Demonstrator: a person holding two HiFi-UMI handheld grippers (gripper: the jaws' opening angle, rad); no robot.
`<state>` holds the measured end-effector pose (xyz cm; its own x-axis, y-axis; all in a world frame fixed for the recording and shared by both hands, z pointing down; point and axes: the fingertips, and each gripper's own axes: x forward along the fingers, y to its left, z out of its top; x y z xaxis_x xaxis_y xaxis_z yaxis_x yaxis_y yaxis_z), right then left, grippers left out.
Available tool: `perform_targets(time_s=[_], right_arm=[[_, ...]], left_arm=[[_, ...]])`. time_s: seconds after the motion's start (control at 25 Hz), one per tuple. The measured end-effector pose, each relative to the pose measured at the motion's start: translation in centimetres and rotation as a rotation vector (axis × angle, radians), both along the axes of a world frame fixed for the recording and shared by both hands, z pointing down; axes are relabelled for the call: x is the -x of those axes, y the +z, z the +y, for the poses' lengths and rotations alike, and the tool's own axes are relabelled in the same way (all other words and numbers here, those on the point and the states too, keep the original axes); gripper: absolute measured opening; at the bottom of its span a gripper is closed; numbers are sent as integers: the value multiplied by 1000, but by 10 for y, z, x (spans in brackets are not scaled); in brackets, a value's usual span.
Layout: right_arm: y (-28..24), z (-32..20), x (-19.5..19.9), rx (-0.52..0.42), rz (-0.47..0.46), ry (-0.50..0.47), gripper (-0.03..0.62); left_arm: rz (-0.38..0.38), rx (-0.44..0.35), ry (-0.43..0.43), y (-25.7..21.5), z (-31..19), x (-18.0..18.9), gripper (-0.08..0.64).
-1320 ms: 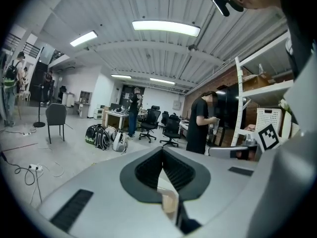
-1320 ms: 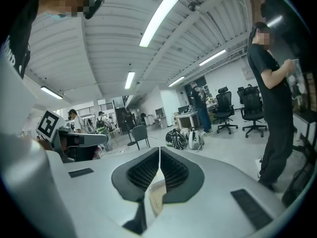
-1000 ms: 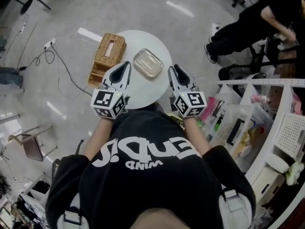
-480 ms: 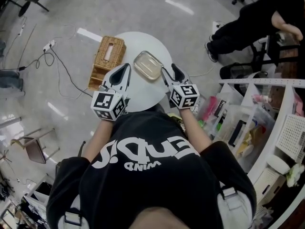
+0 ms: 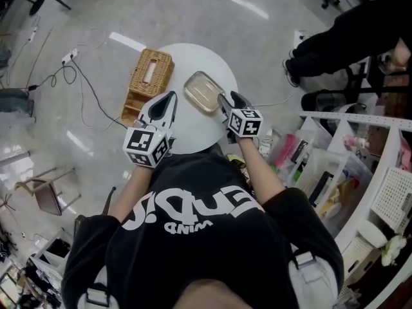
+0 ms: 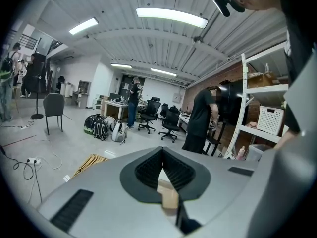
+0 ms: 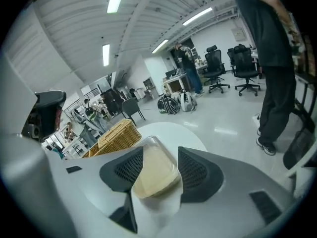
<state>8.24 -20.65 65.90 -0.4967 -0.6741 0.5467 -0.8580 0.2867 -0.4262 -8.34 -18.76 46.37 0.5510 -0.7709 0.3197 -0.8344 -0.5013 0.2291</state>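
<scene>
A clear lidded container (image 5: 203,92) with a pale beige fill lies on a small round white table (image 5: 187,124). My right gripper (image 5: 226,99) is open at its right edge. In the right gripper view the container (image 7: 153,175) shows in the gap of the right gripper (image 7: 161,151); whether the jaws touch it I cannot tell. My left gripper (image 5: 170,98) hovers over the table's left side, shut and empty. Seen in its own view, the left gripper (image 6: 162,153) points out into the room, level.
A wicker tissue box (image 5: 147,76) sits on the table's left side, also visible as the wicker box (image 7: 116,133). White shelving with bins (image 5: 335,172) stands close on the right. A person in black (image 5: 347,37) is at the upper right. Cables (image 5: 71,69) lie on the floor at left.
My right gripper has opened, tipped down and shifted left onto the container's edge. The left gripper stays shut, turned slightly so the wicker box shows.
</scene>
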Motion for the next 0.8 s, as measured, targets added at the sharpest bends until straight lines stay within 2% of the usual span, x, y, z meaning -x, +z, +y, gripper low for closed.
perform_targets(time_s=[0.4, 0.8], right_arm=[[44, -8, -6, 110, -67, 44, 196], [55, -5, 1, 169, -92, 15, 164]], left_arm=[[-13, 25, -7, 8, -3, 5, 0], [-17, 47, -2, 14, -7, 6, 0]])
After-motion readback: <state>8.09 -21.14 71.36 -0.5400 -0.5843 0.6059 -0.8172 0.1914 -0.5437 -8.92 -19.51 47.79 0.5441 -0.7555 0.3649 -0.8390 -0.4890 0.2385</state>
